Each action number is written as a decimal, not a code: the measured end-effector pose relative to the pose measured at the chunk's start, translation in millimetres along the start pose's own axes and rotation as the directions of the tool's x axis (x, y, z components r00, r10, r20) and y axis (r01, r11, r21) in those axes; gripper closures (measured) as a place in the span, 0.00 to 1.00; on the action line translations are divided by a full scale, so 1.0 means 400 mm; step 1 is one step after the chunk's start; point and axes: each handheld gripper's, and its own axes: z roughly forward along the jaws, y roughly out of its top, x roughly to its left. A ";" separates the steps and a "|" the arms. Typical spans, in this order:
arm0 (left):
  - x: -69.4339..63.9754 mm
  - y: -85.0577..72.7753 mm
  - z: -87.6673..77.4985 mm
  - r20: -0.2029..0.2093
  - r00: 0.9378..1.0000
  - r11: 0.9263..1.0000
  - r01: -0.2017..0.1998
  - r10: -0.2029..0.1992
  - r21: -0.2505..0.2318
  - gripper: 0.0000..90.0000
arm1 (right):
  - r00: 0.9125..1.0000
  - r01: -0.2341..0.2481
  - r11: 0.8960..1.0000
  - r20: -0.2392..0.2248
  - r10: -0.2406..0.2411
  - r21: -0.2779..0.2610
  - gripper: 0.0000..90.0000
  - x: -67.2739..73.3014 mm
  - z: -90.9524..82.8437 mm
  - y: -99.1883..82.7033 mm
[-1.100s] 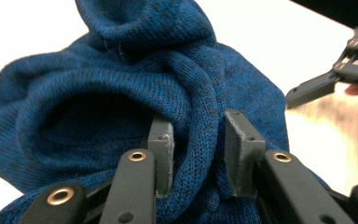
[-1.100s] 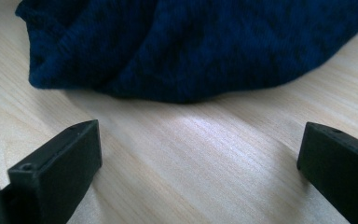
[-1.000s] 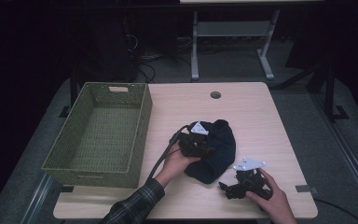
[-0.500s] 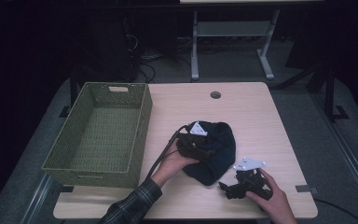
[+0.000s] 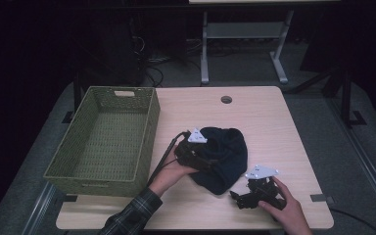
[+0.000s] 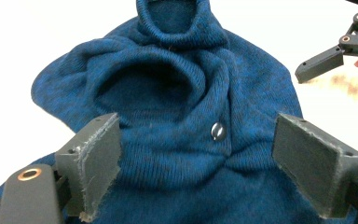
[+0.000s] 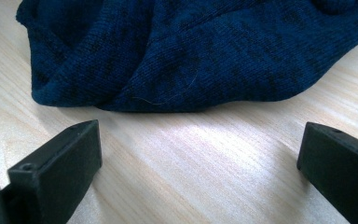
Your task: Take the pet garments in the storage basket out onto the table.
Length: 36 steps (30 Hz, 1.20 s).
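So the light wood worktop (image 5: 269, 122) takes up the middle of the high view, with a green woven rectangular basket (image 5: 105, 139) sitting at its left side, nothing in it as far as the picture shows. Right of the basket, lower centre of the frame, there's a dark blue knitted garment (image 5: 225, 156) bunched in a heap, well clear of the basket wall.

The left gripper (image 6: 198, 158) is right over the knit, jaws spread wide with nothing pinched, and the fabric fills the gap between them in the left gripper view. There's a small dark button (image 6: 218, 131) near the middle of that view, next to a rolled opening.

The right gripper (image 7: 198, 168) sits low at the bottom right of the high view, jaws also spread and empty, with bare wood between them and the garment's edge just beyond.

What could go wrong, by the look of it: if the left jaws close where they are, they'd likely catch just one loose fold, so the rest drags or unrolls when lifted. Closing on the button could make the hold slip. The right jaws are low enough to scrape the wood instead of getting under the hem.
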 end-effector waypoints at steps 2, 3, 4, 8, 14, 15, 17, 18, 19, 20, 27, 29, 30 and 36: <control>-0.002 -0.011 -0.012 -0.010 1.000 1.000 0.006 -0.006 -0.005 0.17 | 1.000 -0.001 1.000 -0.001 0.001 0.000 0.00 0.000 0.000 0.000; -0.003 -0.017 -0.018 -0.014 1.000 1.000 0.015 -0.015 -0.007 0.17 | 1.000 0.000 1.000 -0.001 0.000 0.000 0.00 0.000 0.000 0.000; -0.003 -0.024 -0.023 -0.014 1.000 1.000 0.019 -0.020 -0.009 0.17 | 1.000 0.000 1.000 -0.001 0.000 0.000 0.00 0.000 0.000 0.000; -0.003 -0.052 -0.042 -0.039 0.999 1.000 0.022 -0.023 -0.007 0.17 | 1.000 0.001 1.000 -0.001 -0.001 -0.001 0.00 0.000 0.000 0.000; -0.010 -0.079 -0.067 -0.066 0.997 0.999 0.040 -0.041 -0.018 0.17 | 1.000 0.001 1.000 -0.001 -0.001 0.000 0.00 0.000 0.000 0.000; -0.012 -0.083 -0.072 -0.068 0.997 0.999 0.041 -0.042 -0.016 0.17 | 1.000 0.001 1.000 -0.001 -0.001 0.000 0.00 0.000 0.000 0.000; -0.018 -0.091 -0.080 -0.071 0.996 0.999 0.044 -0.045 -0.019 0.17 | 1.000 0.001 1.000 -0.001 -0.001 0.000 0.00 0.000 0.000 0.000; -0.020 -0.097 -0.084 -0.073 0.996 0.999 0.050 -0.051 -0.018 0.17 | 1.000 0.000 1.000 -0.001 0.000 0.000 0.00 0.000 0.000 0.000; -0.023 -0.102 -0.088 -0.074 0.996 0.998 0.053 -0.054 -0.018 0.17 | 1.000 0.000 1.000 -0.001 0.000 0.000 0.00 0.000 0.000 0.000; -0.026 -0.108 -0.090 -0.074 0.996 0.998 0.056 -0.058 -0.019 0.17 | 1.000 0.000 1.000 -0.001 0.000 0.001 0.00 0.000 0.000 0.000; -0.038 -0.143 -0.105 -0.088 0.994 0.998 0.062 -0.061 0.004 0.17 | 1.000 0.000 1.000 -0.001 0.000 0.000 0.00 0.000 0.000 0.000; -0.042 -0.156 -0.106 -0.091 0.993 0.997 0.071 -0.069 0.015 0.17 | 1.000 0.000 1.000 -0.001 0.000 0.001 0.00 0.000 0.000 0.000; -0.044 -0.165 -0.106 -0.088 0.994 0.997 0.072 -0.070 0.026 0.17 | 1.000 0.000 1.000 -0.001 0.000 0.000 0.00 0.000 0.000 0.000; -0.059 -0.196 -0.101 -0.116 0.991 0.993 0.076 -0.065 0.088 0.15 | 1.000 0.001 1.000 -0.001 -0.001 0.001 0.00 0.000 0.000 0.000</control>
